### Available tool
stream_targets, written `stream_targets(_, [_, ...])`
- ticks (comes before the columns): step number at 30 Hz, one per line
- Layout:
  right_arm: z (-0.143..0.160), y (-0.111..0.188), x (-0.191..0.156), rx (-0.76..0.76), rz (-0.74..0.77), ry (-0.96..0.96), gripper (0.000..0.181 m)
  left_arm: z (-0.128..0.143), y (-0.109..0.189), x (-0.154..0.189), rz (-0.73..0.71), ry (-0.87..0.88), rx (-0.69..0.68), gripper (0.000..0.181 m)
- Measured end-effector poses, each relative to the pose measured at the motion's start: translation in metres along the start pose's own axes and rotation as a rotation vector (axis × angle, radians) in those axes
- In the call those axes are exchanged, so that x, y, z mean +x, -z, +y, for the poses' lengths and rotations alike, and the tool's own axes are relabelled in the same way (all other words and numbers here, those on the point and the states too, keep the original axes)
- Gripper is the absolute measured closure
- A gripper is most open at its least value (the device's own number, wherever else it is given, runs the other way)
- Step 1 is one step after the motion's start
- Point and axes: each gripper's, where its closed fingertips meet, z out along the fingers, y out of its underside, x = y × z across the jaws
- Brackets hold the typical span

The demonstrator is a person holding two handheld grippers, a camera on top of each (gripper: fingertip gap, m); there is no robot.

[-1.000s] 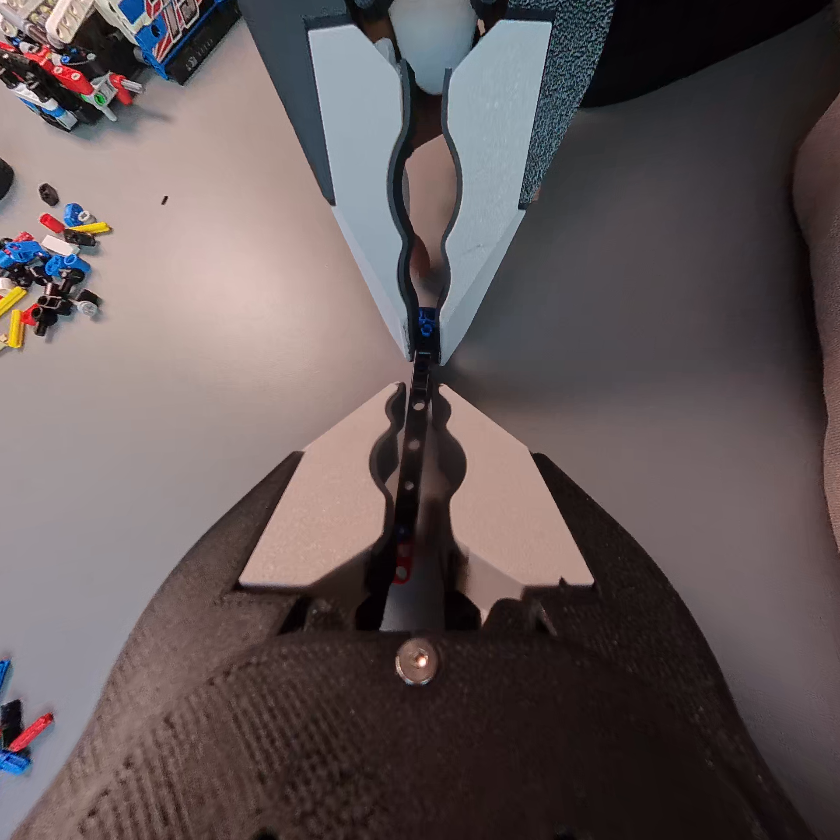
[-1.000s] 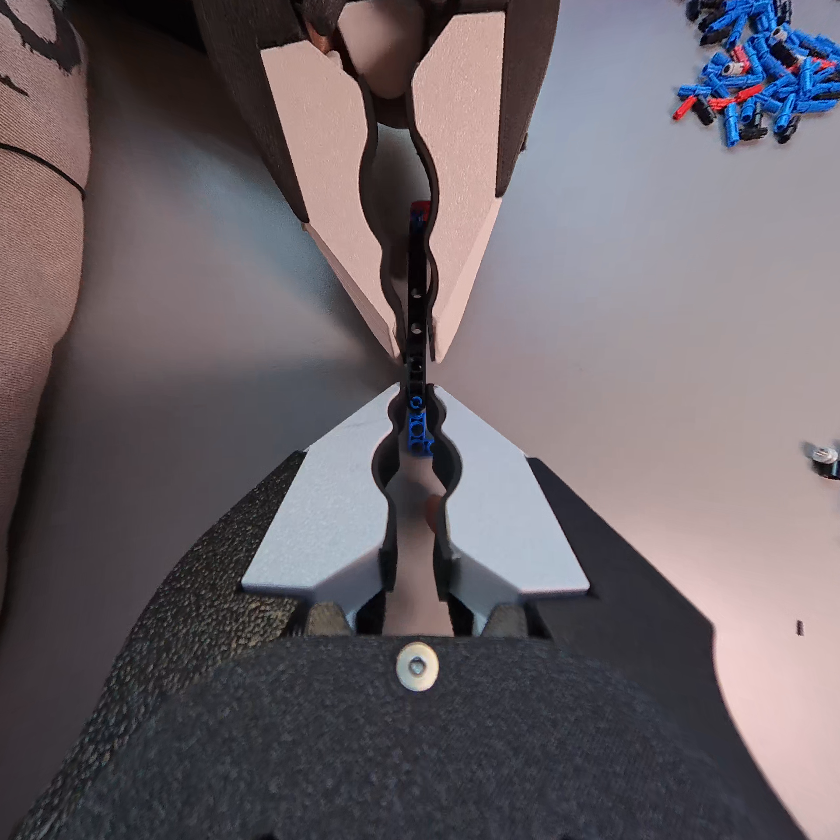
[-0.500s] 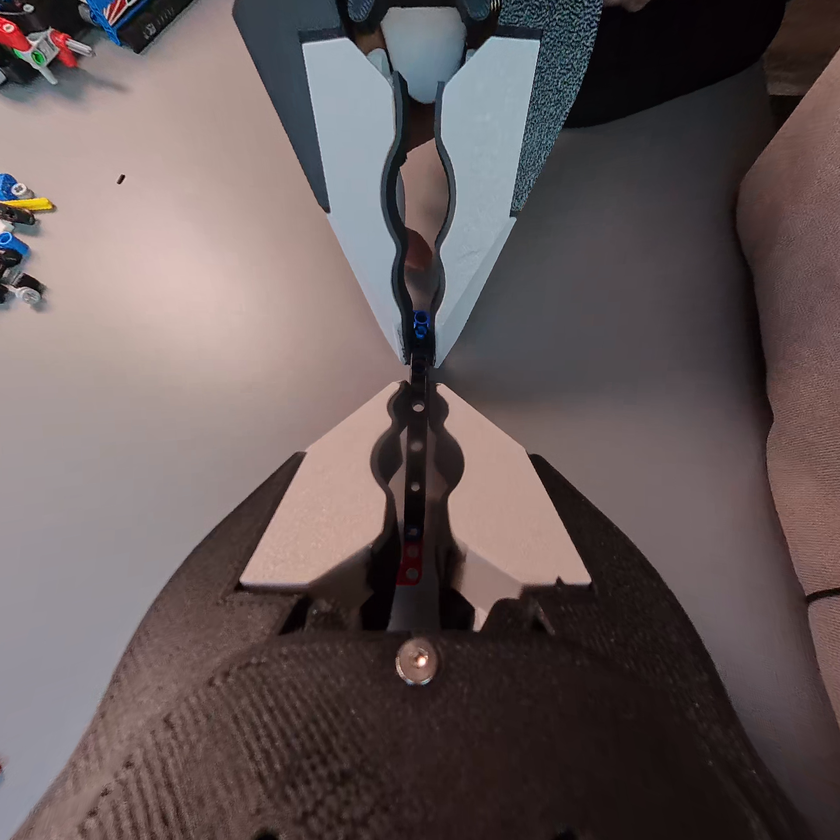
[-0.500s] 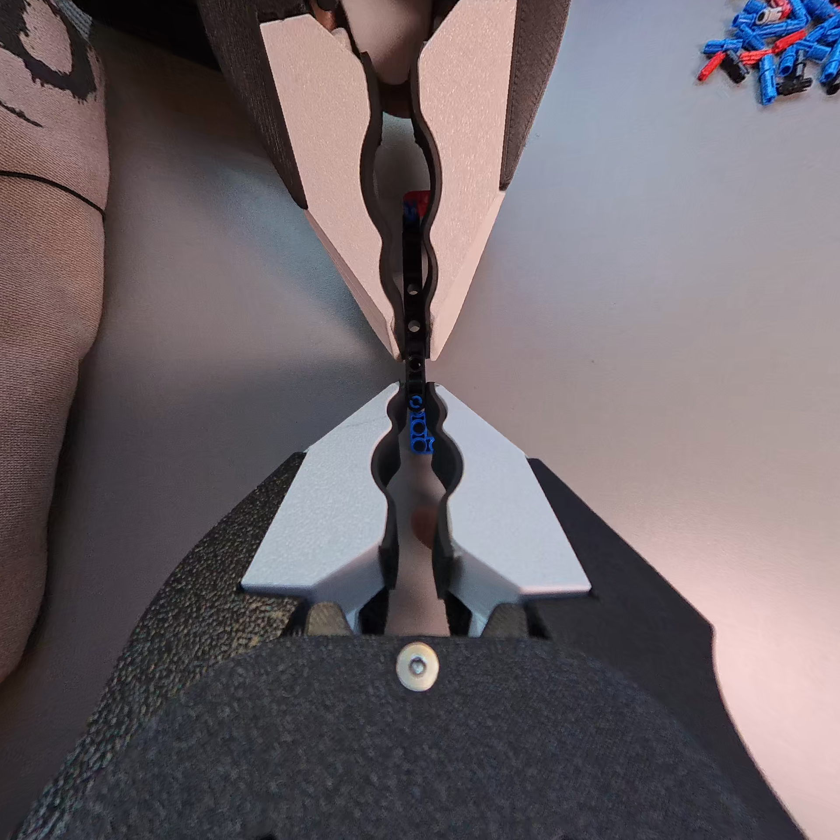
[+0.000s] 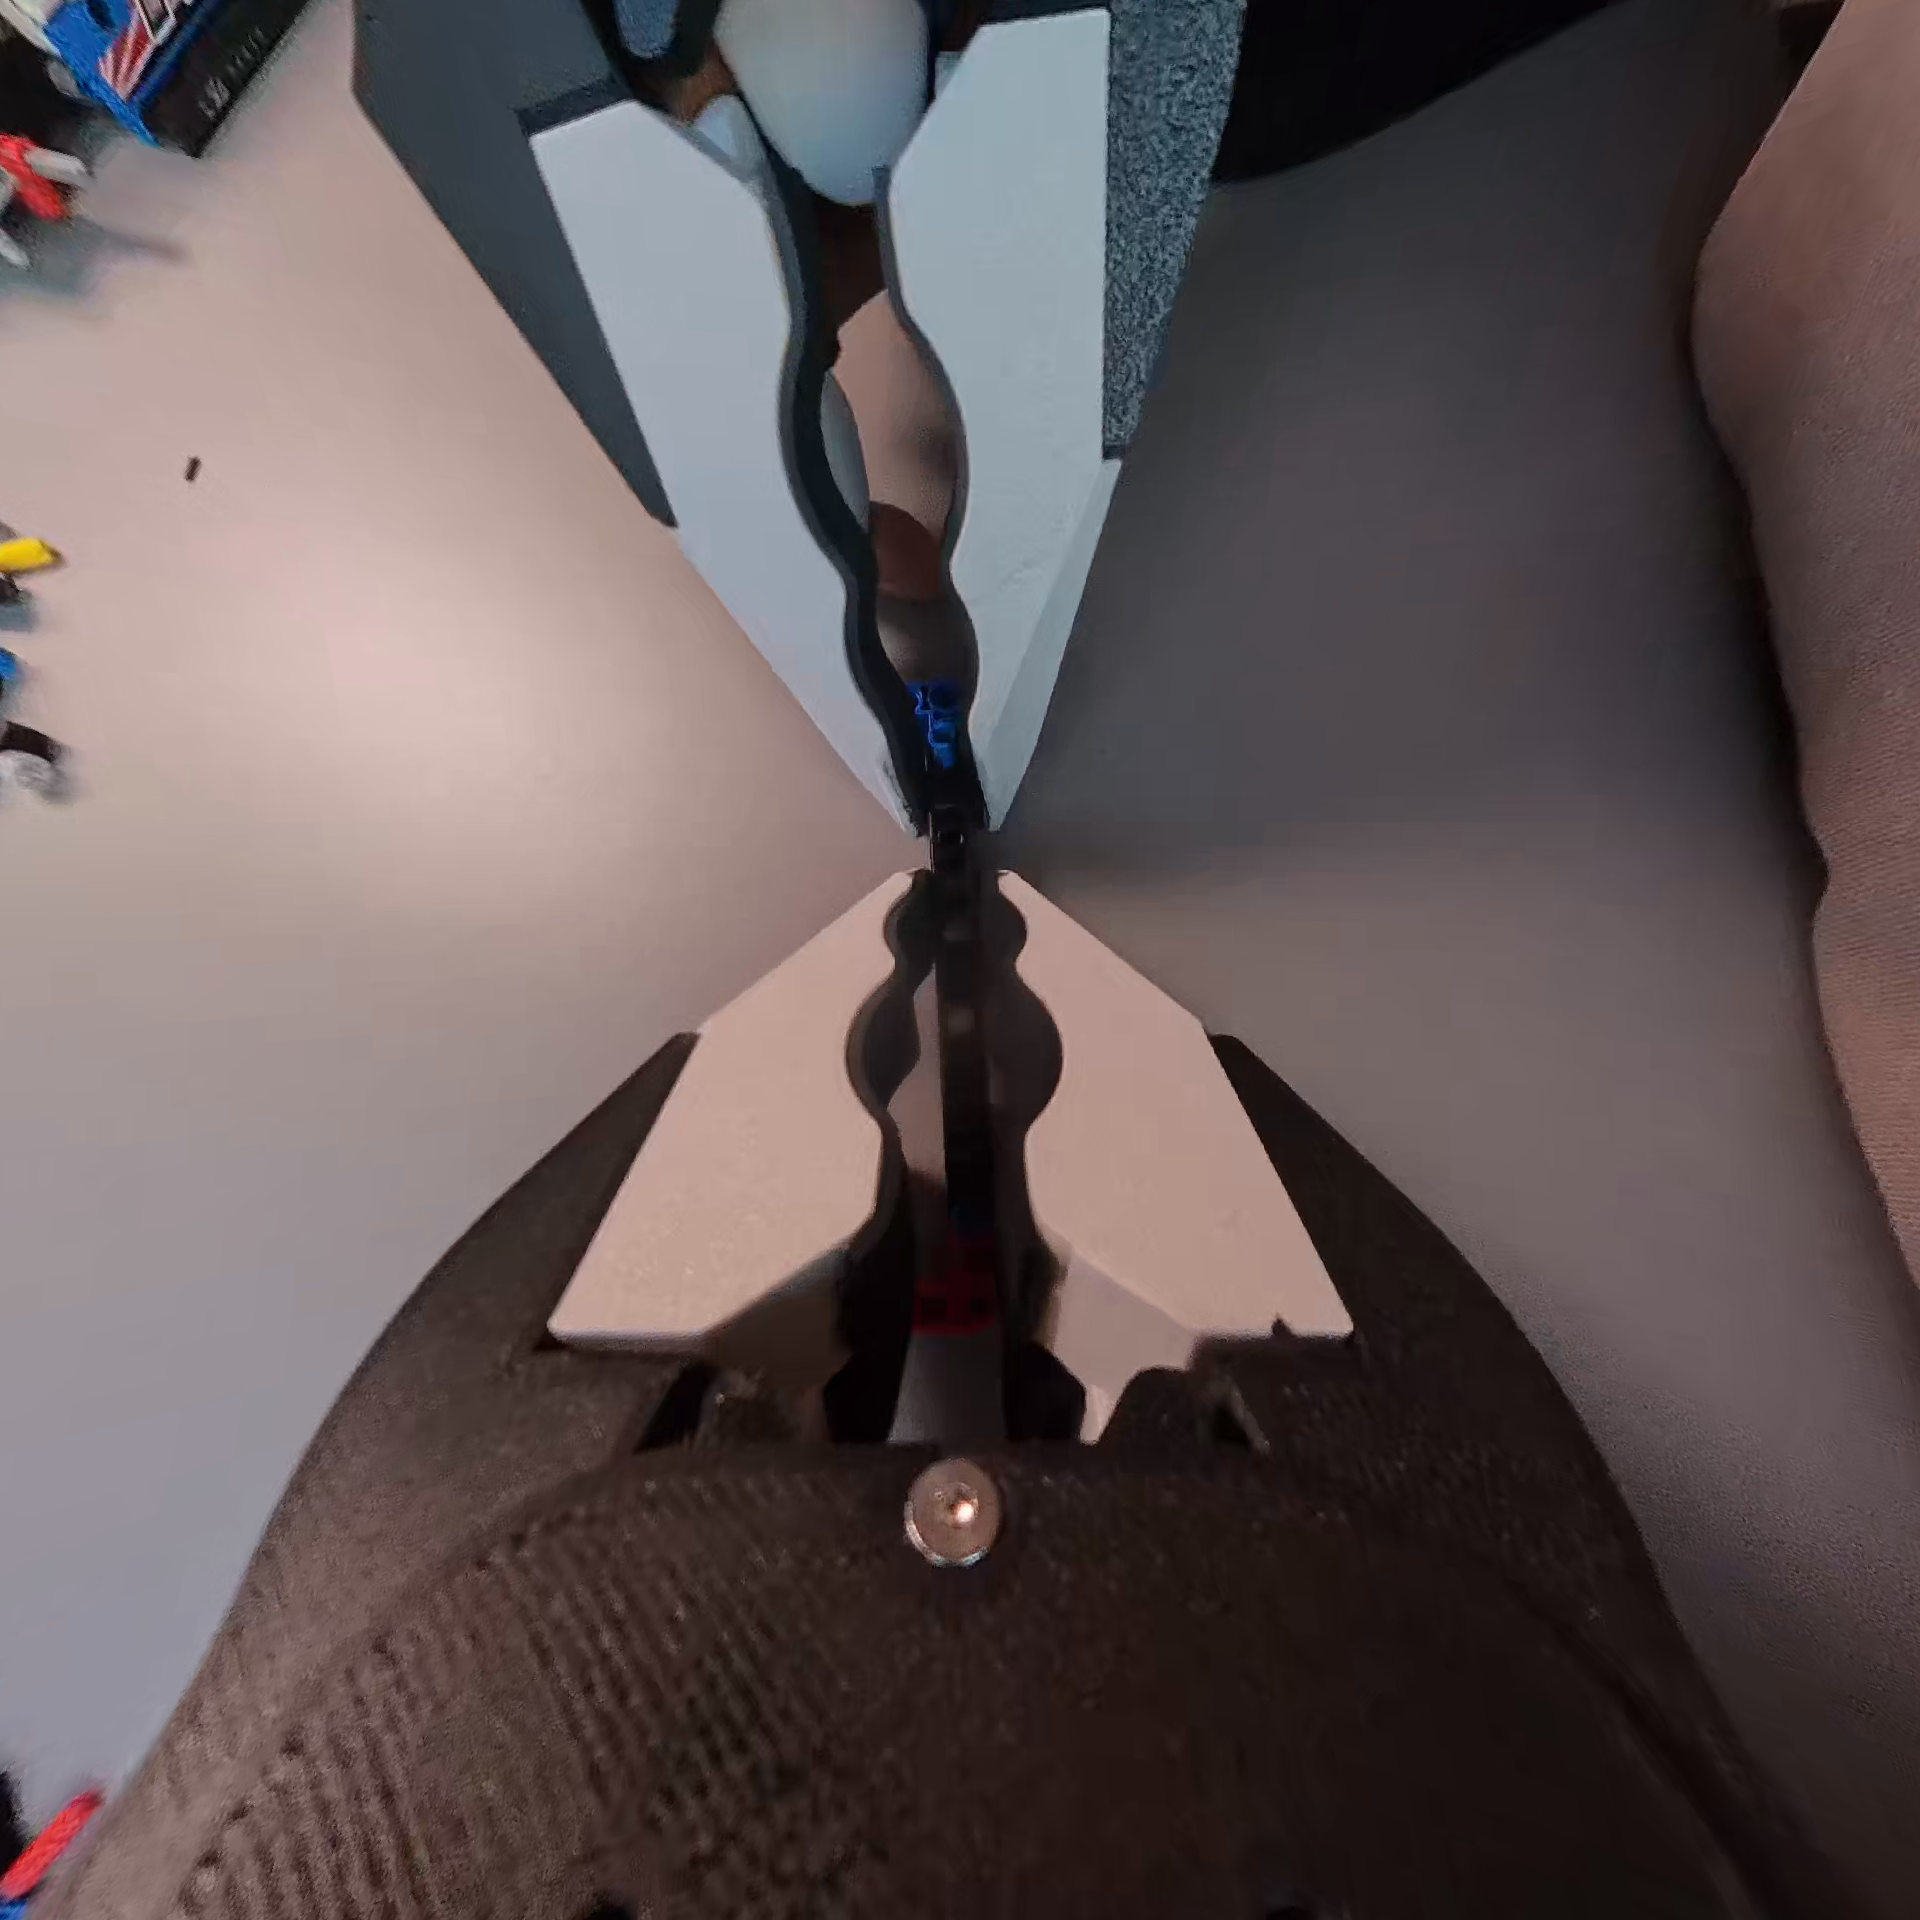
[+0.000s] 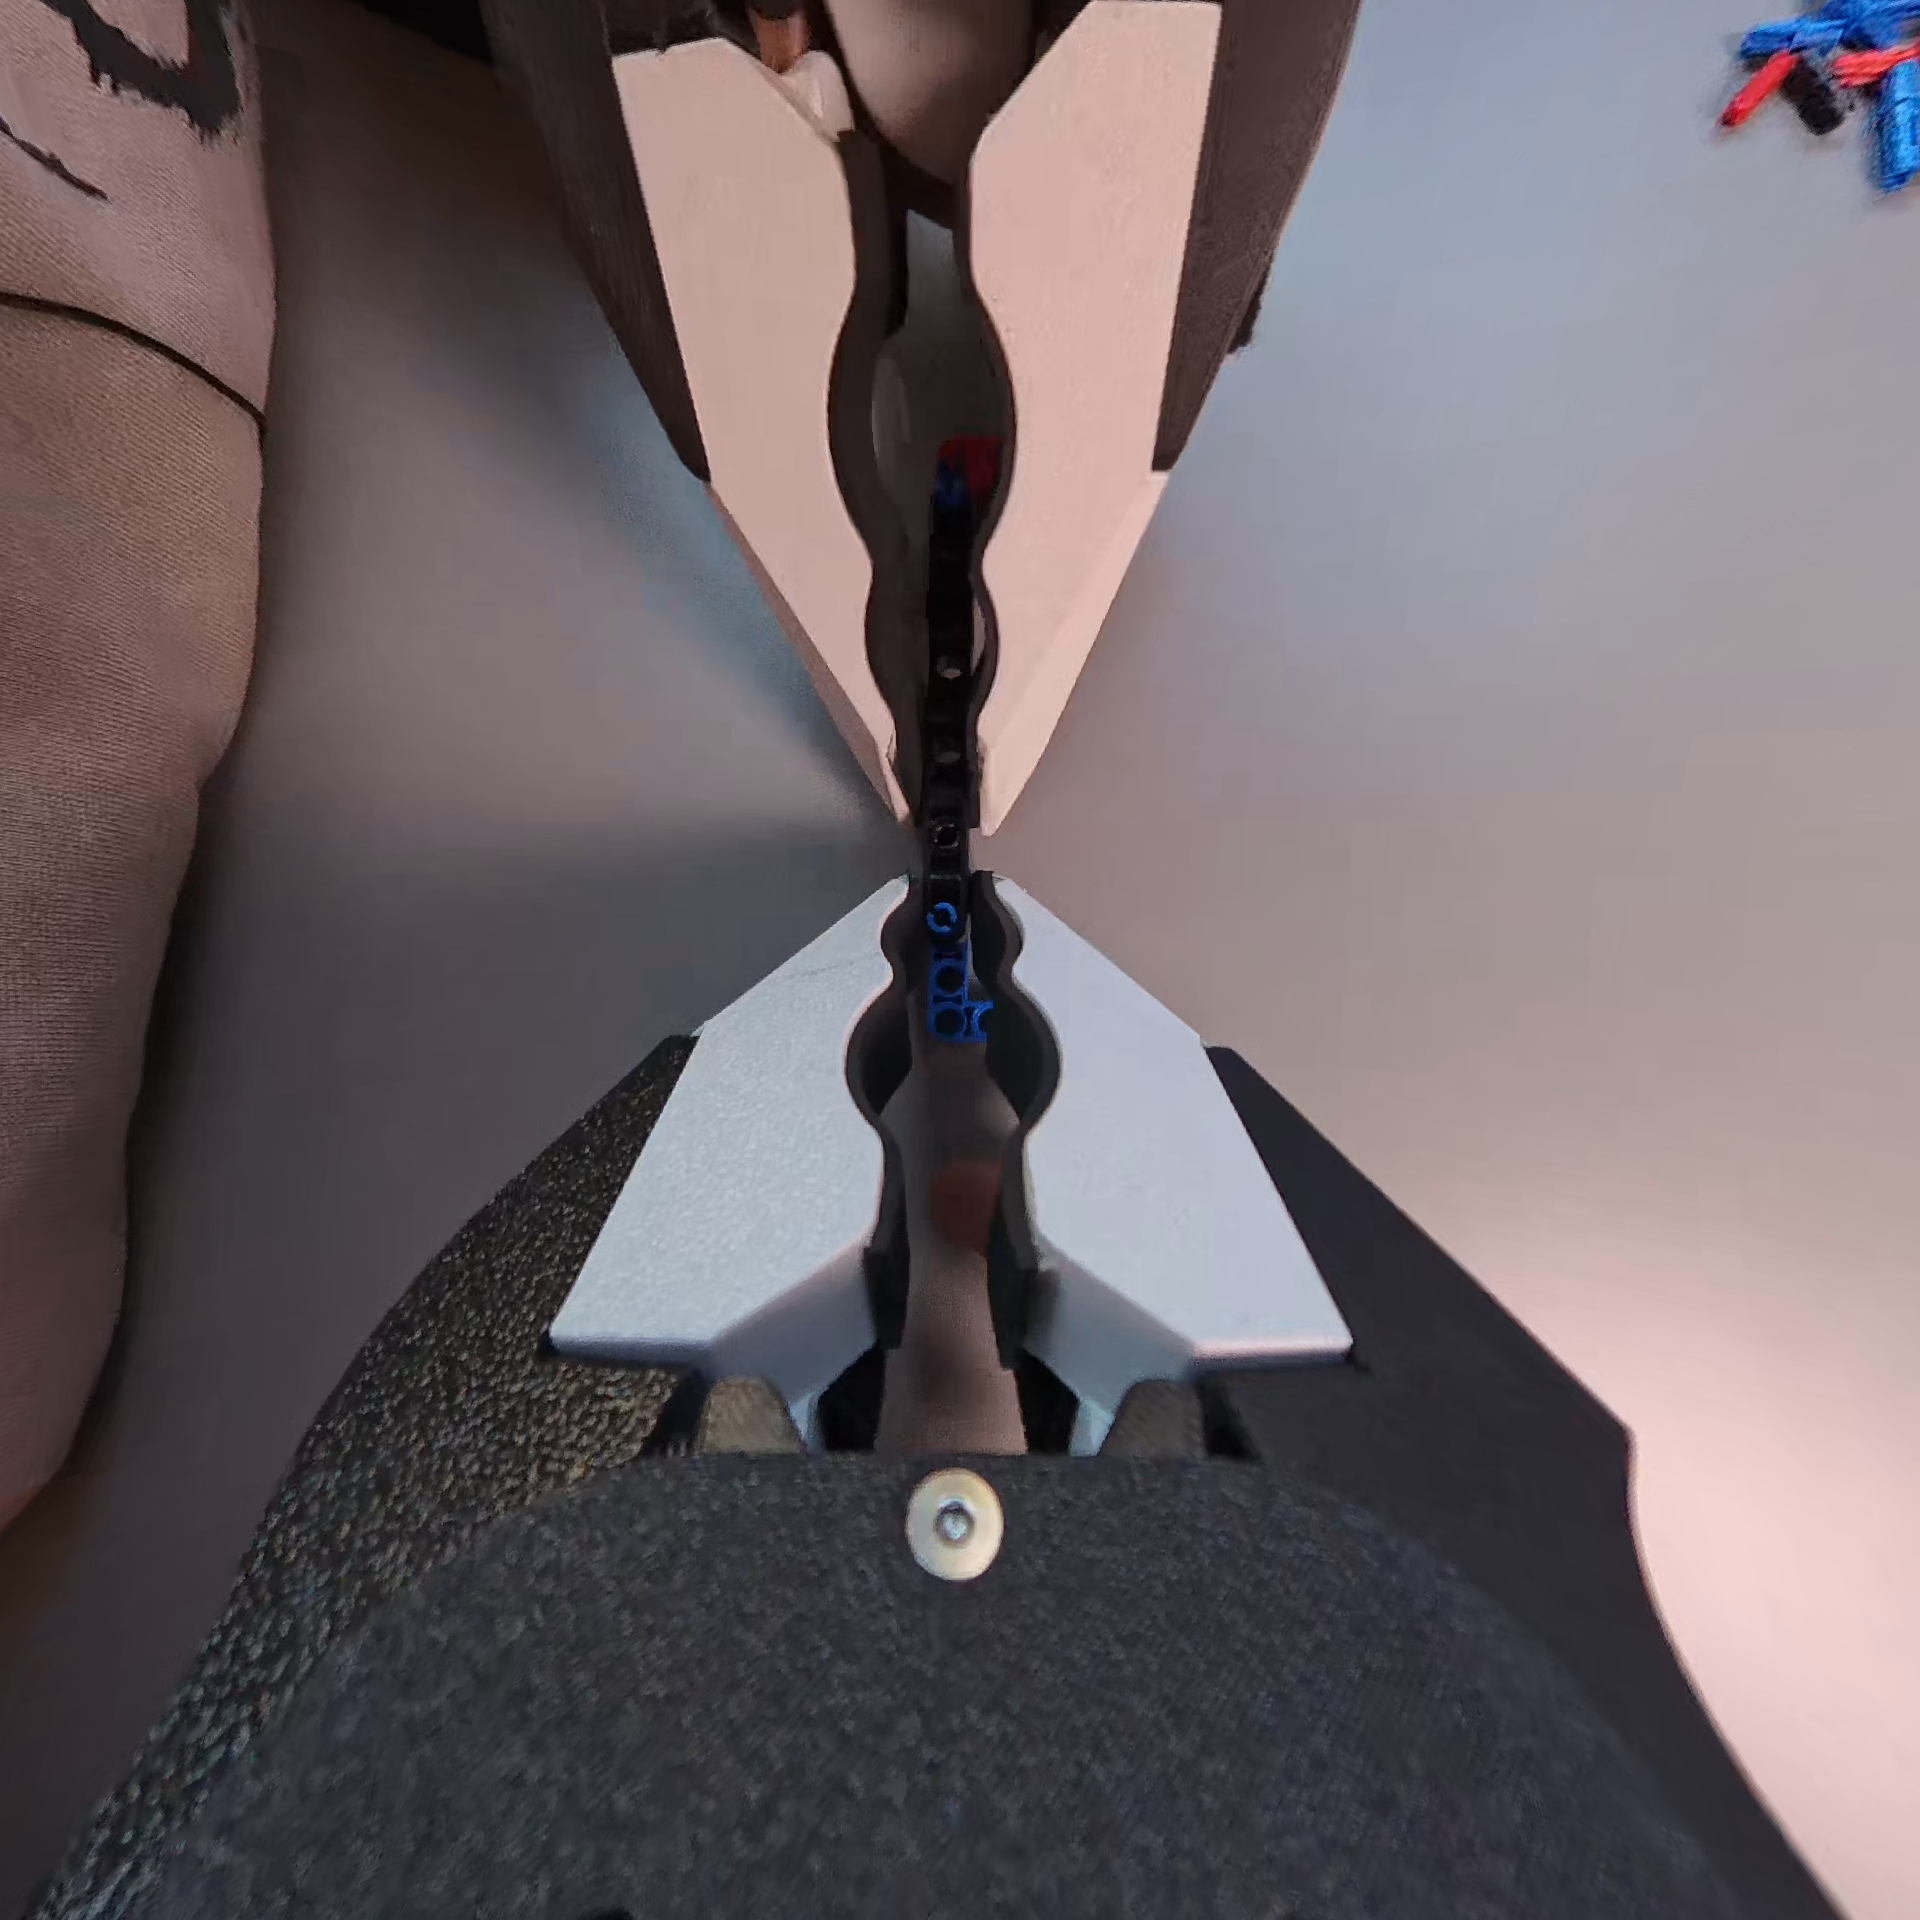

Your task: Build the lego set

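A long black beam with holes [image 5: 958, 1039] lies between the fingers of my left gripper [image 5: 951, 881], which is shut on it. A red piece [image 5: 961, 1283] sits at the beam's near end. My right gripper [image 6: 945, 885] meets the left one tip to tip above the grey table. It is shut on a small blue connector [image 6: 951, 992] at the beam's far end. The beam [image 6: 948, 675] and the red piece [image 6: 971, 457] show in the right wrist view inside the left gripper. The connector [image 5: 935, 717] shows in the left wrist view inside the right gripper.
Loose coloured pieces [image 5: 21, 556] and a blue and black box [image 5: 156, 62] lie at the left edge. A pile of blue and red pins [image 6: 1839, 94] lies far right. A person's clothed leg [image 5: 1849, 727] borders the table; it also shows in the right wrist view [image 6: 104, 675]. Less than 4 cm separates the two grippers' tips.
Both grippers stay shut and tip to tip on the beam. The pair has drifted over the table, and the right gripper now leans a little in the left wrist view.
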Motion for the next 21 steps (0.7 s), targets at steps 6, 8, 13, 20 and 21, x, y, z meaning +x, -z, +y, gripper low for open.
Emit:
stream_targets(6, [0.002, 0.002, 0.011, -0.01, 0.065, -0.021, 0.175, 0.0, -0.001, -0.011, -0.003, 0.014, -0.02, 0.174])
stream_targets(8, [0.002, 0.002, 0.01, -0.022, 0.051, -0.038, 0.175, -0.001, -0.002, -0.01, 0.028, 0.046, -0.024, 0.174])
stream_targets(13, [-0.001, 0.005, 0.01, 0.011, 0.068, -0.037, 0.174, -0.002, -0.001, -0.011, 0.064, 0.108, -0.002, 0.175])
stream_targets(20, [-0.032, 0.034, 0.007, 0.208, 0.23, 0.272, 0.14, -0.028, 0.03, -0.011, 0.361, 0.527, 0.236, 0.175])
stream_targets(21, [-0.036, 0.035, 0.005, 0.221, 0.249, 0.31, 0.14, -0.033, 0.035, -0.008, 0.43, 0.579, 0.273, 0.175])
